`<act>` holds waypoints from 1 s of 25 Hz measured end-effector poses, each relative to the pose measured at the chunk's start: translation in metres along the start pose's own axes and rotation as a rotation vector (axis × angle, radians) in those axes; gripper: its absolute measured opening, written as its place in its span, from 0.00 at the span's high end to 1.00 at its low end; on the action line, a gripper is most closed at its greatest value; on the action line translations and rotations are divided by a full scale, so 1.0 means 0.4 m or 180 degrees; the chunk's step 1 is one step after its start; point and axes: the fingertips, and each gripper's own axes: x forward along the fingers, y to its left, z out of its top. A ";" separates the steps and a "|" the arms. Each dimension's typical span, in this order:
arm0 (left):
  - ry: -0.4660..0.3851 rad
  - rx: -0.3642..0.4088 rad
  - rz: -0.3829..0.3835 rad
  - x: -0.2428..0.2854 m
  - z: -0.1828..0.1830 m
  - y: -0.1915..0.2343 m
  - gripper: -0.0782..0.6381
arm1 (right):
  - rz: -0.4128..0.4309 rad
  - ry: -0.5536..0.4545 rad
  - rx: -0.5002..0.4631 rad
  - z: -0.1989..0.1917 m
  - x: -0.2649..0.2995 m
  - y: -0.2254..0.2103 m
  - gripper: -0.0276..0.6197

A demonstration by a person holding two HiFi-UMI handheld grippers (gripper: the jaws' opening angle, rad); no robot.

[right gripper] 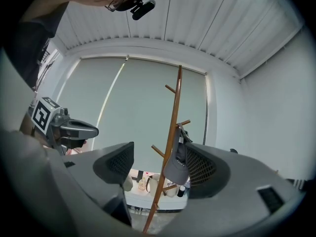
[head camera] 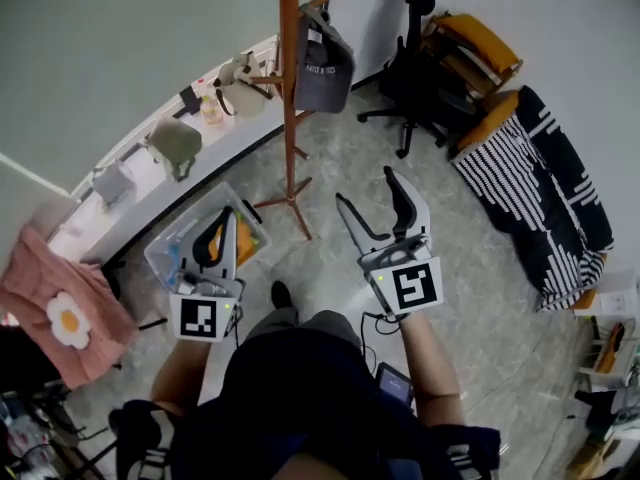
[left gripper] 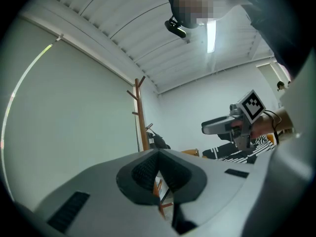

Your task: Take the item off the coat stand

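A wooden coat stand point(head camera: 289, 98) rises ahead of me, and a dark grey cap point(head camera: 323, 66) hangs on a peg at its right side. My right gripper point(head camera: 364, 190) is open, held low in front of the stand's base and well short of the cap. In the right gripper view the cap point(right gripper: 176, 165) shows between the open jaws point(right gripper: 158, 164), beside the pole point(right gripper: 173, 127). My left gripper point(head camera: 228, 224) is shut on nothing, left of the stand. Its pads meet point(left gripper: 158, 154) with the pole point(left gripper: 141, 117) behind them.
A black office chair point(head camera: 412, 68) stands behind the stand on the right, next to a striped black and white sofa point(head camera: 545, 188). A clear plastic bin point(head camera: 168, 253) lies under my left gripper. A white ledge point(head camera: 230, 138) holds small items; a pink cloth point(head camera: 60, 313) hangs at left.
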 end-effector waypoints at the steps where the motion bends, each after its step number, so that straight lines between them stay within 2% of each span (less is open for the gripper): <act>1: -0.0008 0.0003 -0.0015 0.021 -0.004 0.022 0.86 | -0.0018 0.0011 0.0005 -0.004 0.025 -0.002 0.44; 6: -0.0043 -0.0026 -0.0035 0.102 -0.019 0.085 0.86 | -0.0023 0.0096 -0.0049 -0.020 0.119 -0.029 0.44; 11: 0.0014 -0.0089 0.0030 0.160 -0.031 0.106 0.86 | 0.0057 0.0038 -0.0160 0.001 0.194 -0.077 0.44; 25: -0.0037 -0.0030 0.0112 0.314 -0.007 0.133 0.86 | 0.0221 0.0010 -0.0531 0.036 0.383 -0.205 0.45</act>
